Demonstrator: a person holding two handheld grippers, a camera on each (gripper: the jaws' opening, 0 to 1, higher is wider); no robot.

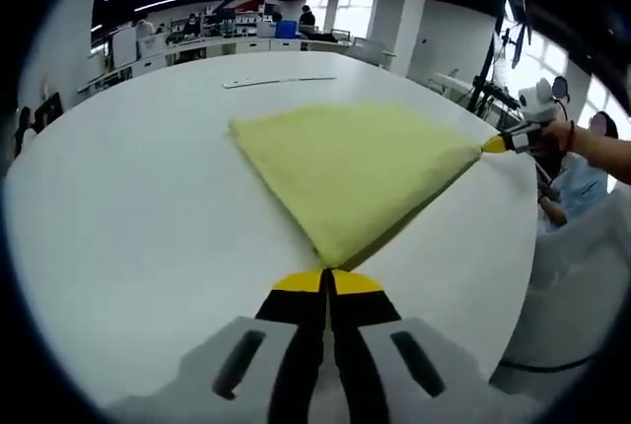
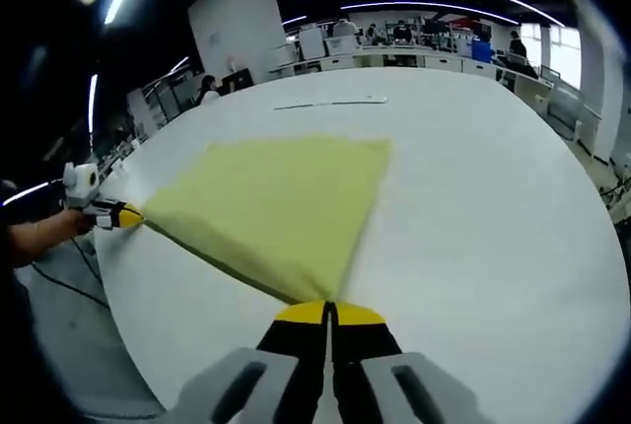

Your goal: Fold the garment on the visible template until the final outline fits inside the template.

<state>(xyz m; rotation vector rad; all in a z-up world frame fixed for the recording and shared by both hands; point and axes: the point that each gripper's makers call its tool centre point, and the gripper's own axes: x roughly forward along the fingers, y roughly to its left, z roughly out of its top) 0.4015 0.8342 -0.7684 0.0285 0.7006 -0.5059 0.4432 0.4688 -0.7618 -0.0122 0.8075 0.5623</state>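
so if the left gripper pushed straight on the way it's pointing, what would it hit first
The yellow cloth itself. The left gripper is shut on its near corner, and the cloth spreads directly ahead across the white table. Past it, the line seems to lead to a thin strip, though depth is unclear.

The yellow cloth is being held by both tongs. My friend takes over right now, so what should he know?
Left tongs: shut on one corner of the yellow cloth.
Right tongs: shut on the opposite corner of the same cloth; they also show at the right of the left gripper view.
The cloth is pulled taut between the two tongs over the white table, spread out as a wedge. A thin strip lies on the table beyond it.
Done: both corners are gripped.
Left: fold the cloth smaller. I cannot make out a template outline on the table, so find it first.
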